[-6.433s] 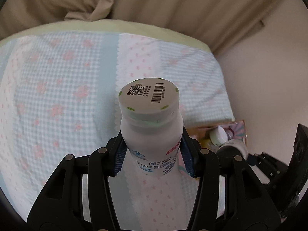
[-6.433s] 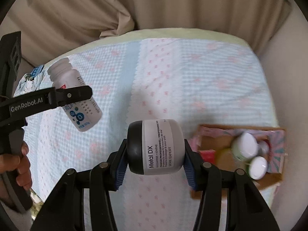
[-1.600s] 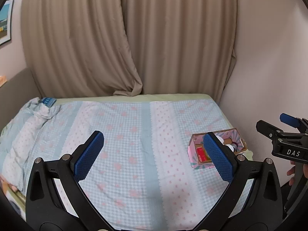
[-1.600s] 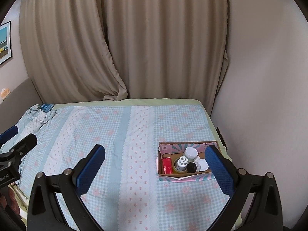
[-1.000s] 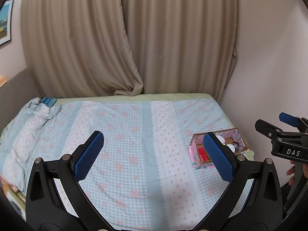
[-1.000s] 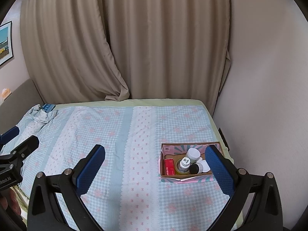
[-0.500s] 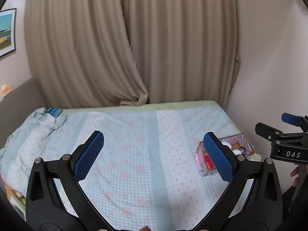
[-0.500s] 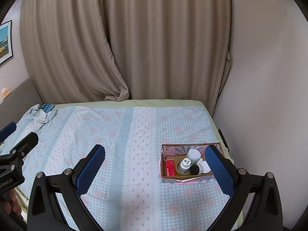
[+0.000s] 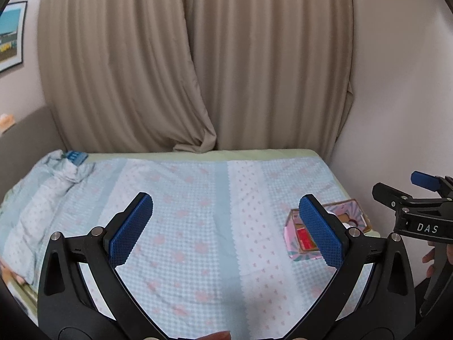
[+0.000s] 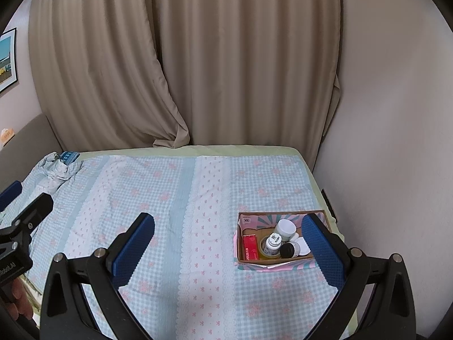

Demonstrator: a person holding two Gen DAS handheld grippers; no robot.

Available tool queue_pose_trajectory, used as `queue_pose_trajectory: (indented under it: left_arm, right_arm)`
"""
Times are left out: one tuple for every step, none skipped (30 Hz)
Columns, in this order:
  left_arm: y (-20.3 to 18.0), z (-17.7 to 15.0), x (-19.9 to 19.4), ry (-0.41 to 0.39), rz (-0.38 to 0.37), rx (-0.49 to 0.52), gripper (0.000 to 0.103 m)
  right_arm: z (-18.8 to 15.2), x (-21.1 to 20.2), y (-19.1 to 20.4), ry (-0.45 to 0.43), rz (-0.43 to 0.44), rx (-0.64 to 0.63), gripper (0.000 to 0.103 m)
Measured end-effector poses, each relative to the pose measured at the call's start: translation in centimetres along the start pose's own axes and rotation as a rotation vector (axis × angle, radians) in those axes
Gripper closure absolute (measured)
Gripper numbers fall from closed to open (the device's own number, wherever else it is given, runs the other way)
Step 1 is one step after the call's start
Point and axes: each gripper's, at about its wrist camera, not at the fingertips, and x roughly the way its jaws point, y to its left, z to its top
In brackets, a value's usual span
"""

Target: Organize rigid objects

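Pink cardboard with a teal sunburst print makes up the box (image 10: 271, 266), which sits on the bed just inside my right tongs' (image 10: 228, 240) right-hand pad. It holds a red carton (image 10: 249, 246) on its left, a white bottle (image 10: 272, 244) with a printed cap, a white jar (image 10: 286, 228) behind it, a black-capped pot (image 10: 288, 250) and a white lid (image 10: 303, 246), all packed close together. From my left tongs (image 9: 226, 228) the same box (image 9: 291, 236) is half hidden behind the right-hand blue pad (image 9: 318, 231). Both tongs gape wide and carry nothing.

Around them lies a blue checked sheet (image 10: 175, 198) with pink flowers, a rumpled quilt (image 10: 58, 167) far off to the left, beige curtains (image 10: 198, 56) beyond, and a framed picture (image 10: 7, 59) on the left wall. Nothing lies between the pads and the box.

Six seconds back I had a white bottle in the left tongs and a black-capped pot in the right; both are released now, and both tongs have pulled up and away from the bed.
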Motion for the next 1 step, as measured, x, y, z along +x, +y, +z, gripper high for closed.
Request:
queue_pose_trajectory:
  left_arm:
    - [0.08, -0.01, 0.12, 0.005, 0.001, 0.001, 0.0]
  right_arm:
    - [0.03, 0.14, 0.04, 0.003, 0.0, 0.001, 0.0]
